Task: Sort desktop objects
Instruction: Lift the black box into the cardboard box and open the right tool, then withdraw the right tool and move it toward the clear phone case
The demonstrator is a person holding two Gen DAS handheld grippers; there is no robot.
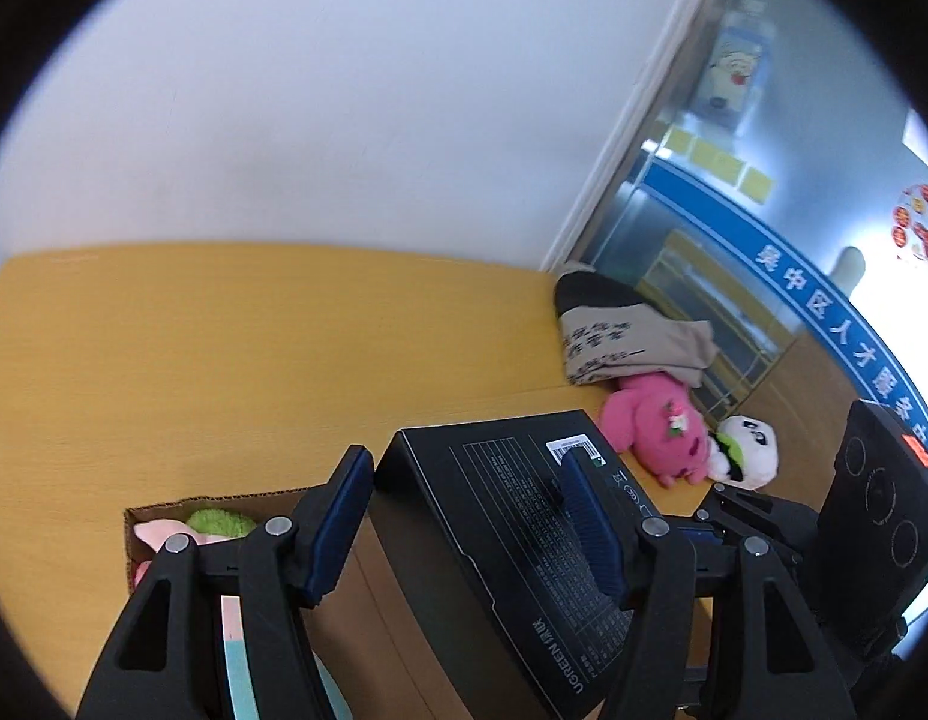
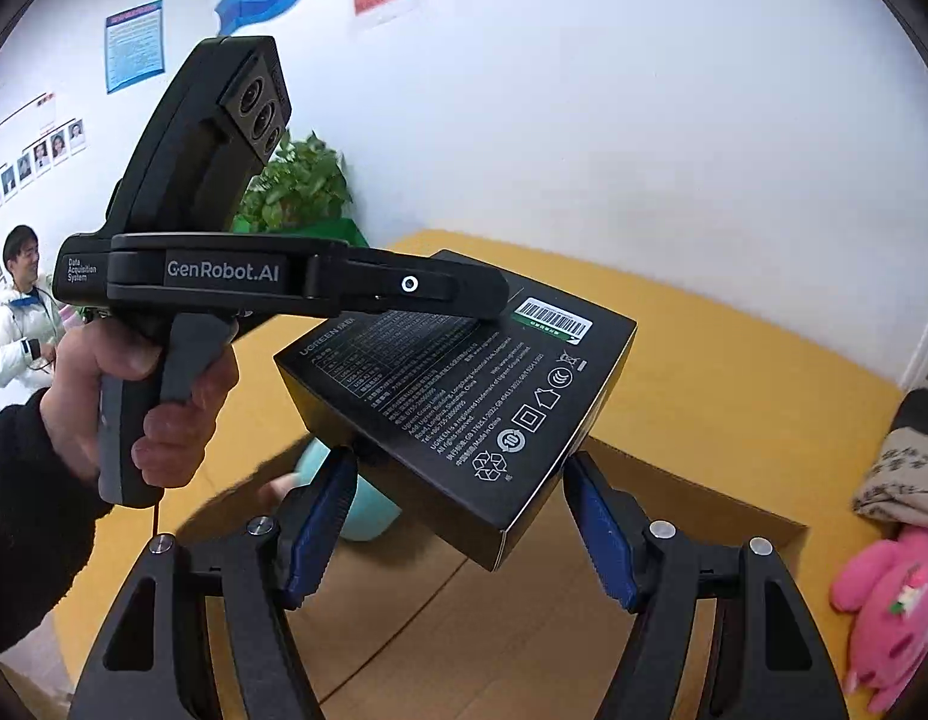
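Observation:
A black UGREEN box (image 1: 505, 546) with white print and a barcode label is held in the air over an open cardboard box (image 1: 404, 612). My left gripper (image 1: 469, 516) is shut on the black box: one blue pad lies on its printed top, the other against its side. In the right wrist view the left gripper (image 2: 404, 288) clamps the black box (image 2: 464, 396) from the left. My right gripper (image 2: 458, 528) is open just below and in front of the black box, not touching it. The cardboard box (image 2: 673, 492) lies under it.
A pink plush (image 1: 655, 426) and a white panda plush (image 1: 745, 450) lie on the yellow table (image 1: 224, 360) at the right, next to folded cloth (image 1: 619, 336). Soft toys (image 1: 194, 528) sit in the cardboard box. A teal round object (image 2: 368, 510) lies below. A potted plant (image 2: 296, 186) stands behind.

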